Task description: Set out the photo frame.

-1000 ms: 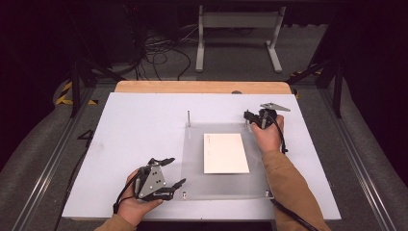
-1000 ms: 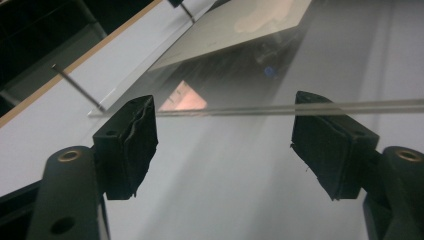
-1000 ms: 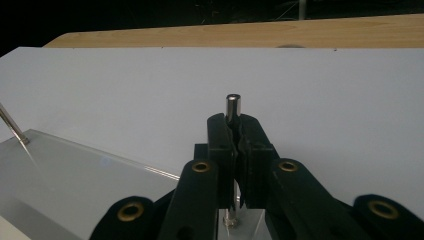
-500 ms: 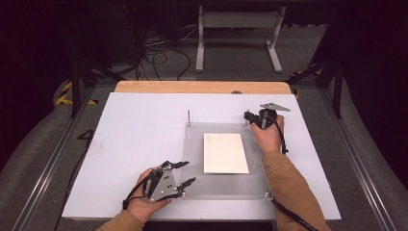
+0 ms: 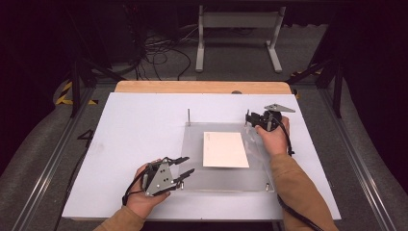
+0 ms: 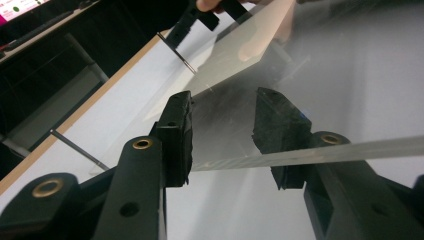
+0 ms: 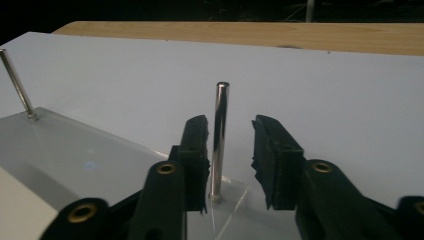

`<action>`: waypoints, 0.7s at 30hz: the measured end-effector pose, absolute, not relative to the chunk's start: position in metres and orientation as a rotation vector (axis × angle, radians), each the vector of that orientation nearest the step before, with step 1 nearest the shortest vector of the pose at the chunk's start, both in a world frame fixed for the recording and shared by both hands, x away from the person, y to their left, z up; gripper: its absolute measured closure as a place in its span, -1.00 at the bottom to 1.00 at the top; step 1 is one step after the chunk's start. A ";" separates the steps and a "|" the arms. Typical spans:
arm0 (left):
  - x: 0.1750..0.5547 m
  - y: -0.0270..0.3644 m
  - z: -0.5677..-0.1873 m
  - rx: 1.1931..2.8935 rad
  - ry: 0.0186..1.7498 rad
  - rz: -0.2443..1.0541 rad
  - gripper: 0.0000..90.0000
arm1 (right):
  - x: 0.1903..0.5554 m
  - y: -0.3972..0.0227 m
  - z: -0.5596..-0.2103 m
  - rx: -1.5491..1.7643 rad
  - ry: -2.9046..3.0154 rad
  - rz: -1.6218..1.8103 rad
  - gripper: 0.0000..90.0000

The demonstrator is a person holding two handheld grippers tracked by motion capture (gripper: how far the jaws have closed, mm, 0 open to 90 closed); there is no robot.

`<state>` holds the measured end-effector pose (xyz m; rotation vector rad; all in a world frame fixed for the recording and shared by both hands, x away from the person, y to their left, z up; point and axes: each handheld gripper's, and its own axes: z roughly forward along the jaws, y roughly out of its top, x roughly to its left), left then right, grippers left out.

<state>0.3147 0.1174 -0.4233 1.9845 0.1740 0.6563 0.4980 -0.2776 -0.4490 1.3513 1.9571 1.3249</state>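
A clear acrylic plate lies on the white table with a white sheet of paper on it. My left gripper is at the plate's near-left corner. Its jaws have just been closing. In the left gripper view they stand apart with the plate's edge running across between them. My right gripper is at the far-right corner. Its jaws have just been opening. An upright metal pin stands between them, close to one pad, with a gap on the other side.
A second upright pin stands at the plate's far-left corner. A small screw sits in its near-right corner. The table's wooden strip runs along the far side. Beyond it are a metal stand and cables on the dark floor.
The left gripper has slid right to the plate's near-left corner and its jaws have narrowed. The right gripper's jaws have opened off the pin; that hand has stayed in place.
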 end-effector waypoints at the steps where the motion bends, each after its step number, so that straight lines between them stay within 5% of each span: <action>1: 0.316 0.118 -0.421 1.978 0.184 0.648 0.31 | 0.496 -0.280 -0.448 1.351 1.959 1.333 0.35; 10: 0.326 0.119 -0.404 1.976 0.214 0.604 0.34 | 0.465 -0.312 -0.428 1.236 1.955 1.369 0.12; 21: 0.343 0.120 -0.381 1.914 0.255 0.613 0.35 | 0.420 -0.330 -0.410 1.084 1.989 1.440 0.10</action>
